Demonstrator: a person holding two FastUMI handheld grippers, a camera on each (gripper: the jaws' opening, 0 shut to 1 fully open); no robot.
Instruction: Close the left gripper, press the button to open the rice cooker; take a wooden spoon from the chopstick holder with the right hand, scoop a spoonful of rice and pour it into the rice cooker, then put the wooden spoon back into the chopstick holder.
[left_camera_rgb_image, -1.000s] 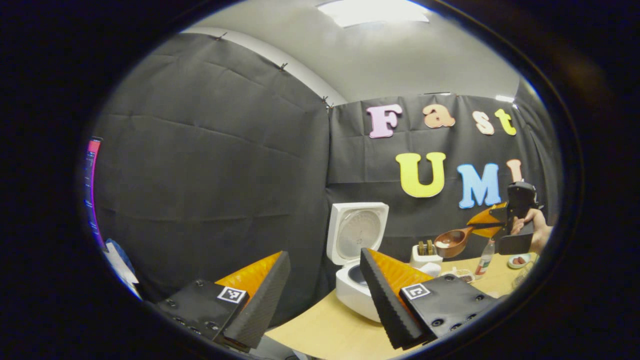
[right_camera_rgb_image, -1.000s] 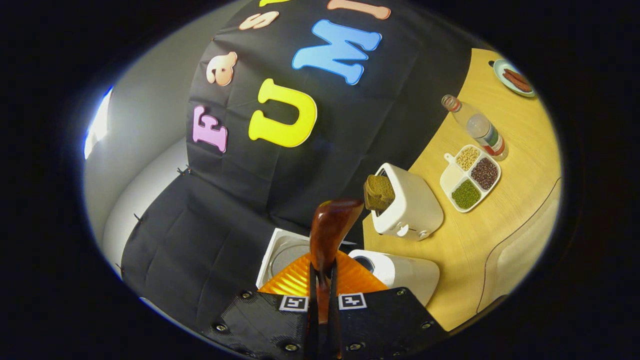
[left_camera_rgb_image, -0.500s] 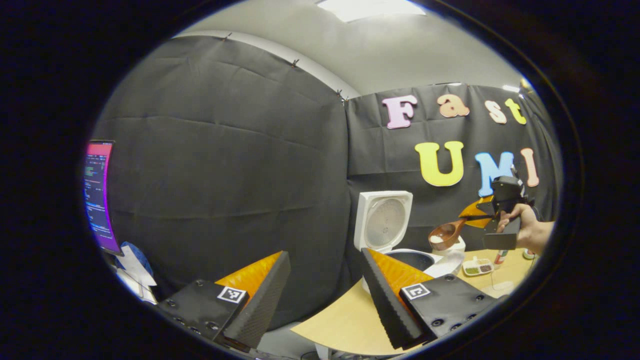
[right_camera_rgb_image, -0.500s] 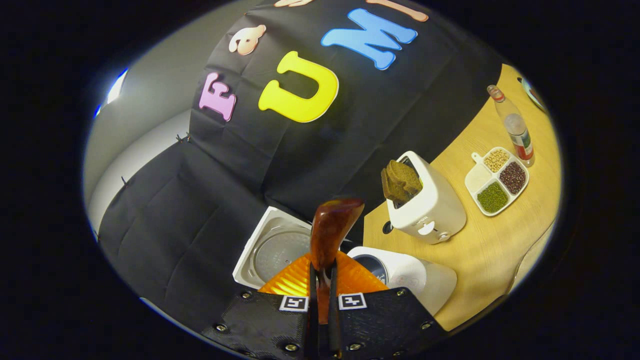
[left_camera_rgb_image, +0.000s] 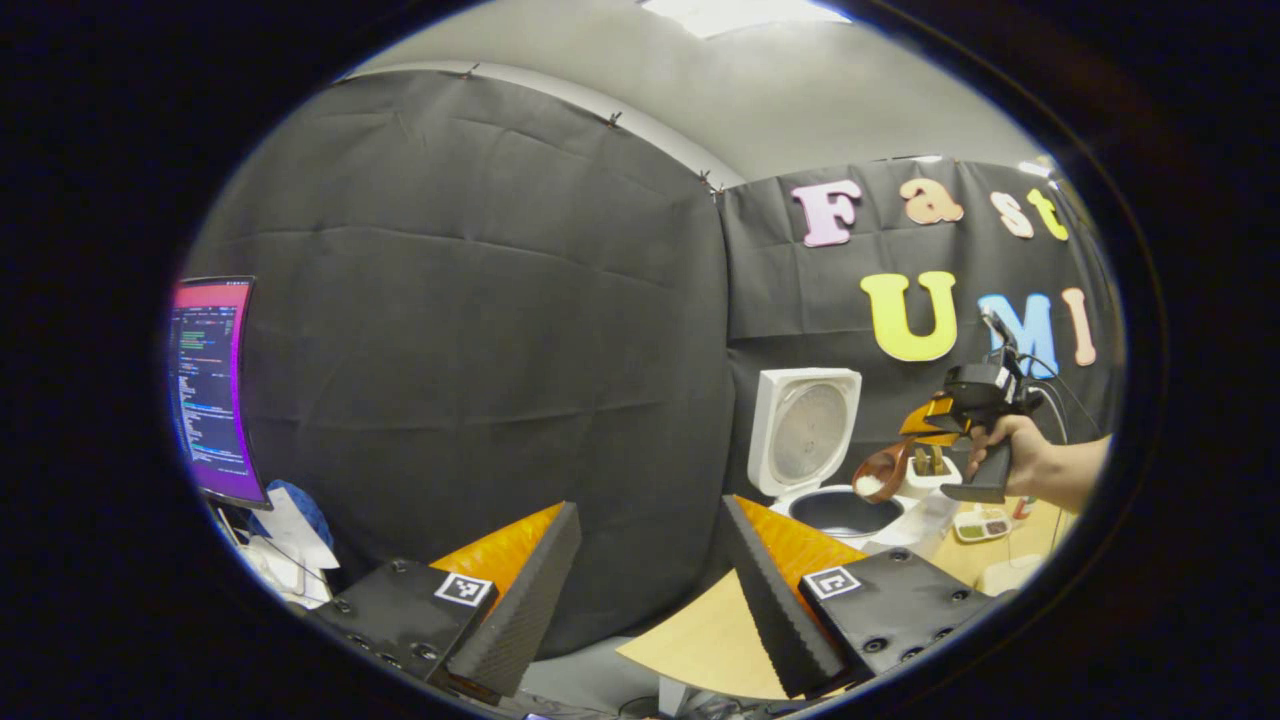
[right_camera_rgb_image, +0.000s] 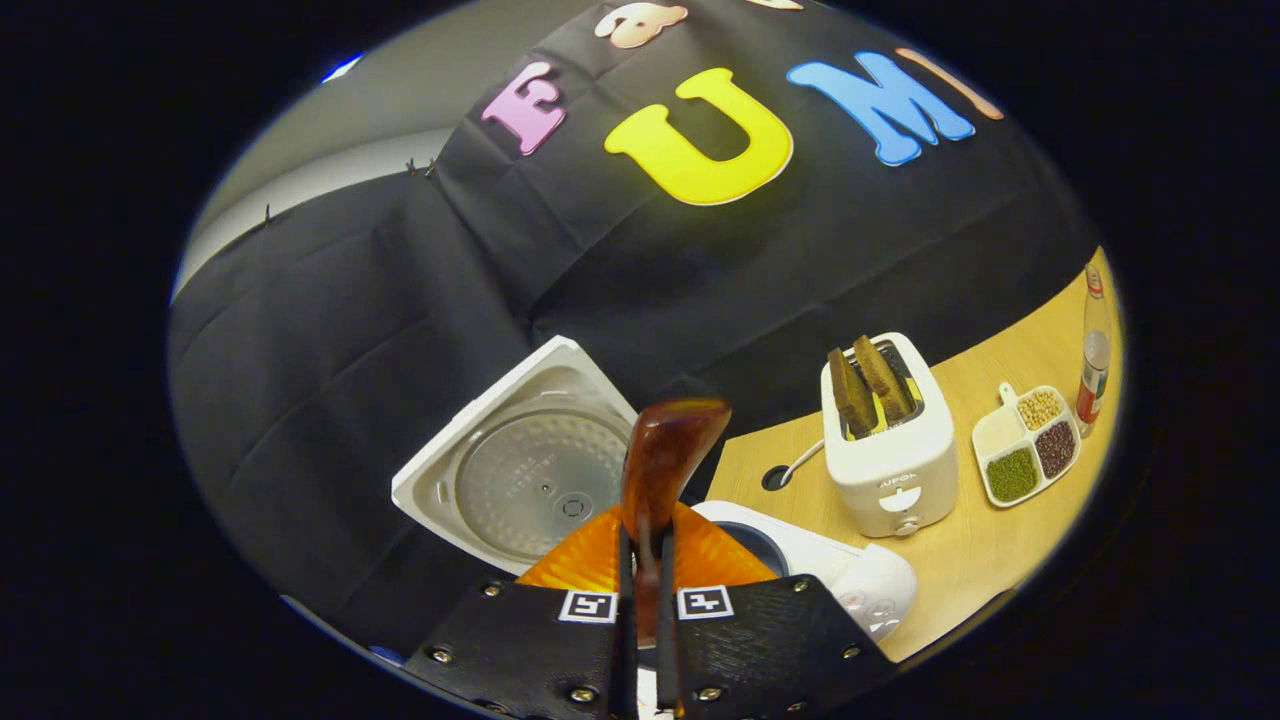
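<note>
The white rice cooker stands open, its lid (left_camera_rgb_image: 808, 432) upright above the dark inner pot (left_camera_rgb_image: 845, 510). A hand holds my right gripper (left_camera_rgb_image: 925, 440) just right of the lid. It is shut on the handle of the wooden spoon, whose bowl (left_camera_rgb_image: 880, 472) carries white rice and tips down over the pot's right rim. In the right gripper view the spoon (right_camera_rgb_image: 665, 460) sticks out from my right gripper (right_camera_rgb_image: 645, 545), above the cooker's lid (right_camera_rgb_image: 530, 480) and body (right_camera_rgb_image: 850, 575). My left gripper (left_camera_rgb_image: 650, 520) is open and empty, well back from the cooker.
A white holder (right_camera_rgb_image: 885, 440) with two brown pieces standing in it sits right of the cooker on the wooden table (right_camera_rgb_image: 960, 560). Beyond it are a divided dish of grains (right_camera_rgb_image: 1030, 440) and a bottle (right_camera_rgb_image: 1095, 360). A lit monitor (left_camera_rgb_image: 210, 380) stands far left.
The right gripper has carried the spoon left and down, from above the holder to over the cooker's pot, with its bowl tipping down. The left gripper's view has swung away leftward; its fingers stay open.
</note>
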